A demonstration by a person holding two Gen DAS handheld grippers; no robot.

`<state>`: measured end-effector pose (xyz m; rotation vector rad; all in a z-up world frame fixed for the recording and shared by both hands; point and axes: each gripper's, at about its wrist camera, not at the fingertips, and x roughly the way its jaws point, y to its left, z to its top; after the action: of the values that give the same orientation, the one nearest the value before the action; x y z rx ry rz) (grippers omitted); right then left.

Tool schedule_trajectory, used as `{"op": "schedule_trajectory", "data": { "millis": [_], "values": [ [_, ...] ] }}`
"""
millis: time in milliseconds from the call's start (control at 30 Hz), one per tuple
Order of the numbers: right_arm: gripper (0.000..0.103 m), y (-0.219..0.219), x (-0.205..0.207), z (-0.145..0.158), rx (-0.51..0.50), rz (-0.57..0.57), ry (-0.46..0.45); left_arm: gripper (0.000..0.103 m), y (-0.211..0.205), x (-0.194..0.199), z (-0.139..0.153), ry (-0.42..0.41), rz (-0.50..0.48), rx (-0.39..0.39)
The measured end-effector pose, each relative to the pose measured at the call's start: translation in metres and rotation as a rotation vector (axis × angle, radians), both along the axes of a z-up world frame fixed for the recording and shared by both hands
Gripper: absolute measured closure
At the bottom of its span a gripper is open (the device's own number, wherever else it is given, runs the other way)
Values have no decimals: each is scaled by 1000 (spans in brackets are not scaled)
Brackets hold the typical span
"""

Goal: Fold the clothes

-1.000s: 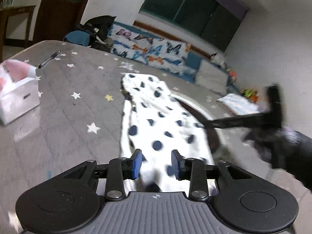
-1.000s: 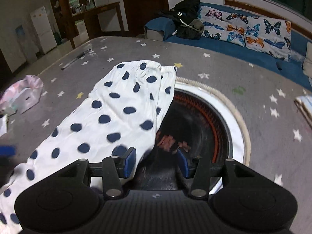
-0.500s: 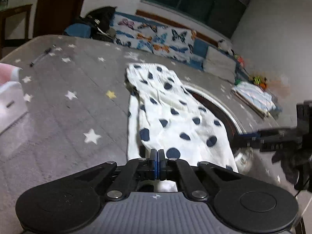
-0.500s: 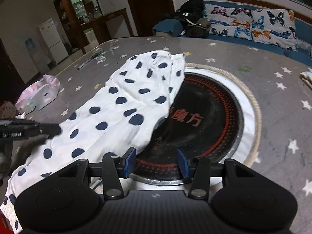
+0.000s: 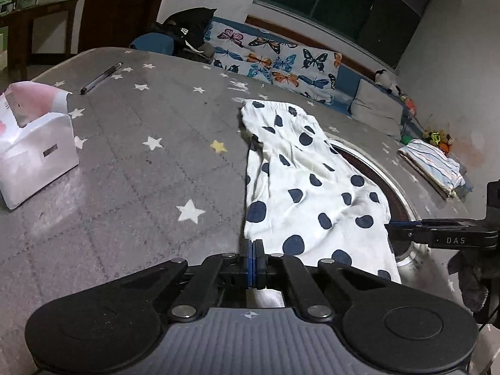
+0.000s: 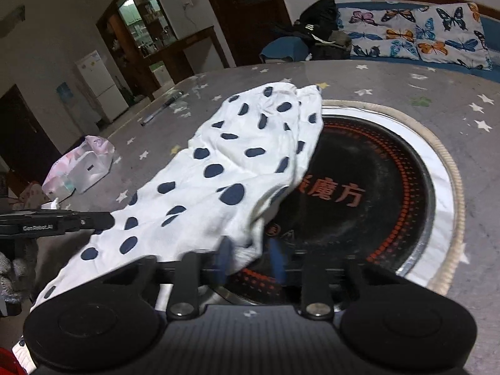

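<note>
The white polka-dot garment (image 5: 307,184) lies stretched across the grey star-printed surface (image 5: 140,168), its far end bunched beside the round black inset plate (image 6: 368,193) and one long edge draped over that plate's rim. The left gripper (image 5: 252,261) has its blue fingers (image 5: 247,262) pressed together on the near hem. The right gripper (image 6: 248,257) is blurred (mid-motion), its fingers (image 6: 223,257) a narrow gap apart around the garment's other near corner. A tissue box (image 5: 34,153) and a pen (image 5: 101,78) sit well apart from the plate, beyond the garment.
</note>
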<state>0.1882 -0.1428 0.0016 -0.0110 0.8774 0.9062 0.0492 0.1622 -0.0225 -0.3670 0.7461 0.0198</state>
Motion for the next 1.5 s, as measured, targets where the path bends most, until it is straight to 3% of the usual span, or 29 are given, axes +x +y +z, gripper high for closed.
{"op": "schedule_trajectory", "data": {
  "millis": [133,367,467,533,800,1033,1167,1367,1500],
  "values": [
    [98,4,-11,8,22,11,-53,102,-1,1,-1,13,-3,9],
    [100,-7,-26,31,-20,-33,-185,102,-6,3,-1,23,-12,37],
    [100,-8,-33,28,-136,-45,-227,102,-7,5,-1,27,-19,55],
    [99,-10,-34,18,-175,-34,-205,101,-8,5,0,29,-21,66],
    [95,-14,-30,48,-117,-54,-276,100,-20,19,27,-34,-78,82],
    [95,20,-12,29,-94,8,-204,100,-46,66,21,-25,-183,69],
    [95,27,1,11,-155,0,-160,100,-43,88,5,21,-176,91],
    [93,32,15,24,-149,9,-196,100,-22,102,-2,28,-119,94],
    [85,55,37,26,-138,32,-199,100,-16,108,-3,18,-99,82]
  ]
}}
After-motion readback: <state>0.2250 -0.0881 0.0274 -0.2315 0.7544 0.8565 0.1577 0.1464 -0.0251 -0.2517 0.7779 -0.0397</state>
